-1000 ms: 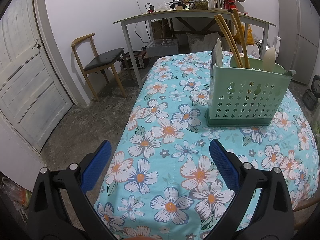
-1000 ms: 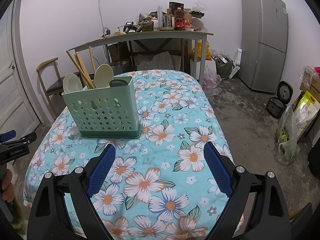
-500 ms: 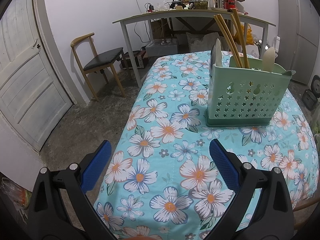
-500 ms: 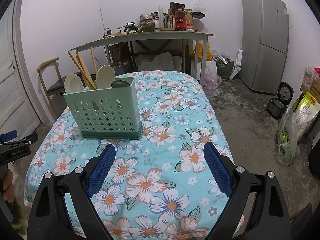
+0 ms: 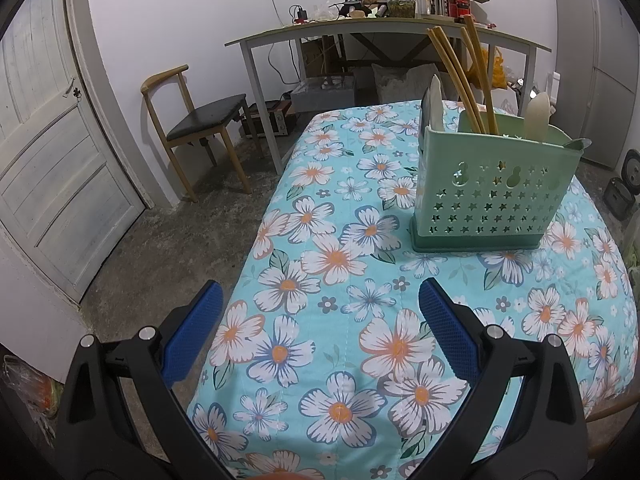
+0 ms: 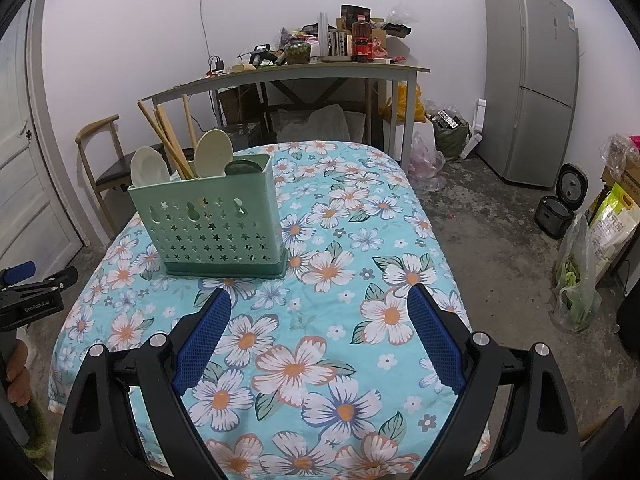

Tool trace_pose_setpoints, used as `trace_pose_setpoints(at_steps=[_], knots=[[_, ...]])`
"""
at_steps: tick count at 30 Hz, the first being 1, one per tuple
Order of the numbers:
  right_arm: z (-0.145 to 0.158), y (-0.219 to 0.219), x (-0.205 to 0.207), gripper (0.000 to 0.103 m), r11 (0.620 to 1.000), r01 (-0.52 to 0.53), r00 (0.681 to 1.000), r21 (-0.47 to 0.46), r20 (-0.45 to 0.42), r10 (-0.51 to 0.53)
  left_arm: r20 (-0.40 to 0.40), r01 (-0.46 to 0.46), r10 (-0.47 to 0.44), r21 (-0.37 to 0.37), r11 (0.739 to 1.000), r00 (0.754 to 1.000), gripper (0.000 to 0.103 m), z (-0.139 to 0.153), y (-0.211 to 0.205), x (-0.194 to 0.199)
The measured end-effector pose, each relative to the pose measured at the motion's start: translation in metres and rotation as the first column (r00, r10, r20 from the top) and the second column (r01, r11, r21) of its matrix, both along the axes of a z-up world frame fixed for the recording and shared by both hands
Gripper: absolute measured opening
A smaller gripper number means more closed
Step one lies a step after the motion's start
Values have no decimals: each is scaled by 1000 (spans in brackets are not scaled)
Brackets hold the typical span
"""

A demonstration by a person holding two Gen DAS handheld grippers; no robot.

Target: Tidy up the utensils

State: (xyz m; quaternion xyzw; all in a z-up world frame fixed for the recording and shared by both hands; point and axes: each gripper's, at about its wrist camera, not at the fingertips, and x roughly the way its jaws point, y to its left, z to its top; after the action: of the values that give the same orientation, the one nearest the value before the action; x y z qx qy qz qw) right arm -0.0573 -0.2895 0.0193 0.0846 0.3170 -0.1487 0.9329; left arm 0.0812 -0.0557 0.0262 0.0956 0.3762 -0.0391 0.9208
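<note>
A pale green perforated utensil holder (image 5: 486, 196) (image 6: 216, 226) stands upright on the floral tablecloth (image 5: 340, 280) (image 6: 332, 300). It holds wooden chopsticks (image 5: 460, 80) (image 6: 164, 140), cream spoons (image 6: 214, 154) (image 5: 536, 116) and a dark ladle bowl (image 6: 242, 168). My left gripper (image 5: 320, 334) hovers open over the table's near left corner, well short of the holder. Nothing lies between the wide-open fingers of my right gripper (image 6: 318, 338), which hangs above the cloth in front of the holder. The left gripper (image 6: 28, 292) also shows at the right wrist view's left edge, with a hand below it.
A wooden chair (image 5: 196, 128) and a white door (image 5: 44, 152) stand left of the table. A cluttered grey desk (image 6: 288, 76) sits behind, and a fridge (image 6: 532, 80), a rice cooker (image 6: 560, 204) and bags (image 6: 580, 276) are on the right floor.
The right wrist view has shifted slightly, so the holder sits a touch further right in it. The left gripper has barely moved. Both grippers stay open.
</note>
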Motion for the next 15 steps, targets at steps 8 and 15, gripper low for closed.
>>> trace_pose_setpoints(at_steps=[8, 15], knots=[[0, 2, 1, 87, 1000, 0, 1000, 0, 0, 0, -3, -1, 1, 1, 1000, 1000, 95, -3, -1, 0], [0, 4, 2, 87, 1000, 1, 1000, 1, 1, -1, -3, -1, 1, 2, 1000, 1000, 95, -2, 0, 0]])
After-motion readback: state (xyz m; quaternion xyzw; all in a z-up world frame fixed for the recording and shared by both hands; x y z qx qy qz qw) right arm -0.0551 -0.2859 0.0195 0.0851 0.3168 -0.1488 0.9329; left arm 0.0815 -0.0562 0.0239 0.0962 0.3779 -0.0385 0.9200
